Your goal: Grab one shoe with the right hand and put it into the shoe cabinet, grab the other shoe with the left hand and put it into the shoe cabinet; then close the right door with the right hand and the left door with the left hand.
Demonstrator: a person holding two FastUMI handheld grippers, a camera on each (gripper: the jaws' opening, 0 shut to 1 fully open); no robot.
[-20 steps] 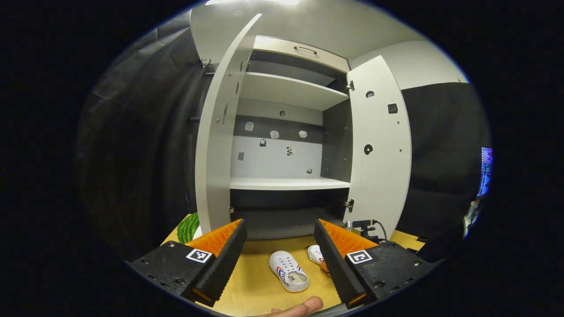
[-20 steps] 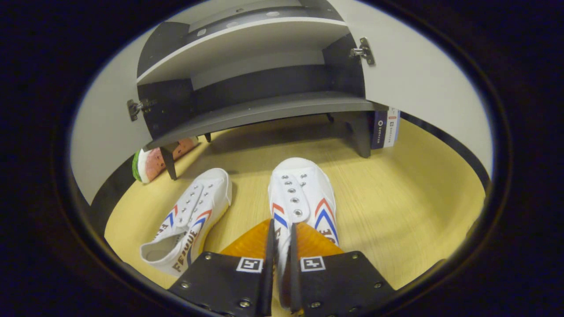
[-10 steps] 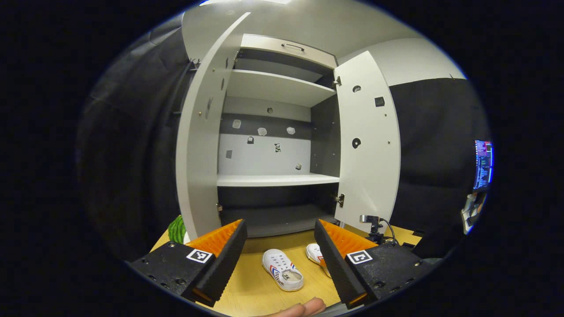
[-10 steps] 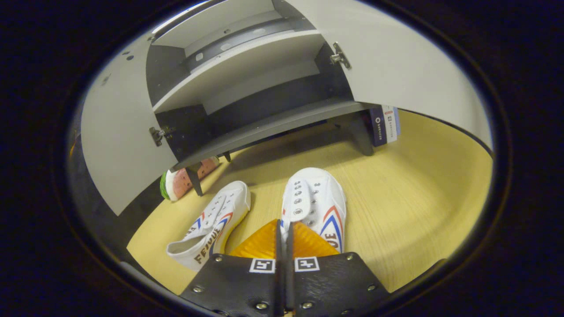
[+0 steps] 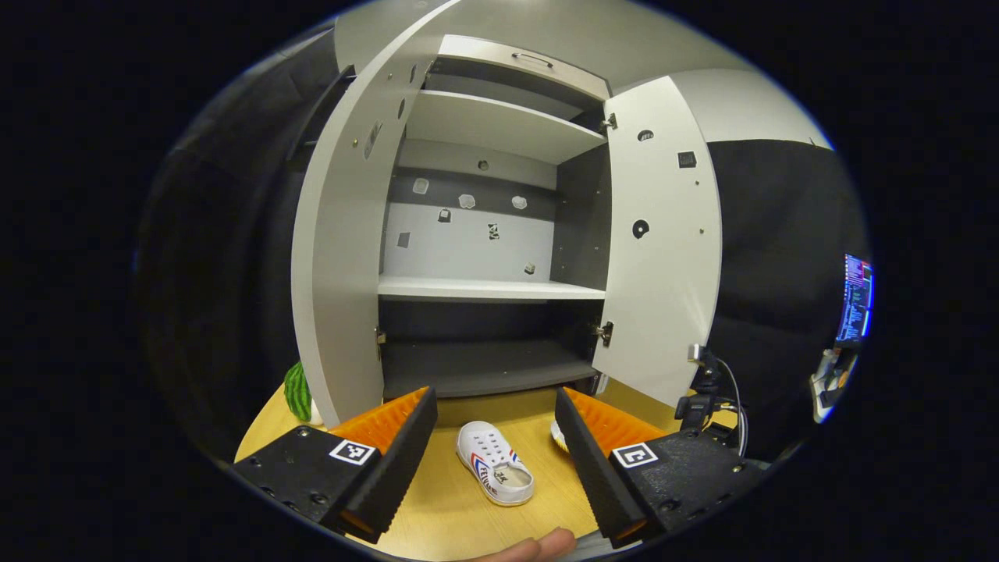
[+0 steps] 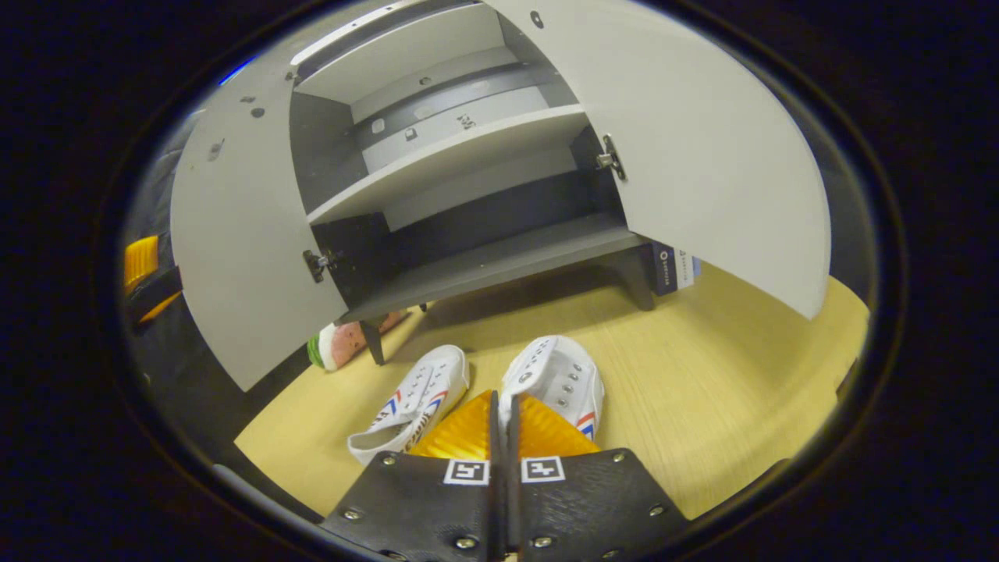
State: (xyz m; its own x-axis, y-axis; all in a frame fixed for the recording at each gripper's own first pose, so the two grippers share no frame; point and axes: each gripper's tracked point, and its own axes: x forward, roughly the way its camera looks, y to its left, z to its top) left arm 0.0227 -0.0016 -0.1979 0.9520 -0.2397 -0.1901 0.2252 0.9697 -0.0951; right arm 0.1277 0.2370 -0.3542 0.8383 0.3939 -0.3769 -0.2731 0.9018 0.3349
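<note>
Two white shoes with red and blue stripes are on the wooden floor before the open shoe cabinet. My right gripper is shut on the edge of the right-hand shoe, whose toe points at the cabinet. The other shoe lies just to its left, untouched. In the left gripper view that loose shoe lies between the fingers of my open left gripper, well below them. The held shoe peeks out behind one finger. Both doors stand wide open.
A watermelon-slice toy leans by the cabinet's left leg. A small box stands by the right leg. A camera on a stand sits right of the cabinet, with a lit screen beyond. The cabinet shelves are bare.
My right gripper, shut on the right-hand shoe, has risen and tilted up, so more of the cabinet shows. The left gripper has drifted slightly and stays open.
</note>
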